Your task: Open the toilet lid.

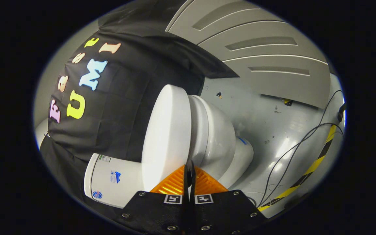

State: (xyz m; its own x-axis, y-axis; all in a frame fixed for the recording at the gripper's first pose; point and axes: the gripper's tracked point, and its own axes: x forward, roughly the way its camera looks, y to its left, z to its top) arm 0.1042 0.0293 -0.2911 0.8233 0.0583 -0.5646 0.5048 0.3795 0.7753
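With the view rolled sideways, the hand-held gripper (190, 169) has its fingers pressed together, nothing between them, tips right at the edge of the toilet lid (166, 137), which lies closed over the bowl (219, 140) on the grey floor (273, 130).

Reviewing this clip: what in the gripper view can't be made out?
- Whether the gripper touches the toilet lid: fingers together, tips overlapping its rim; depth unclear.
- The bowl's inside: covered by the closed lid.
- The labels on the tank: too small to read.
- Where the cables on the floor end: cut off.
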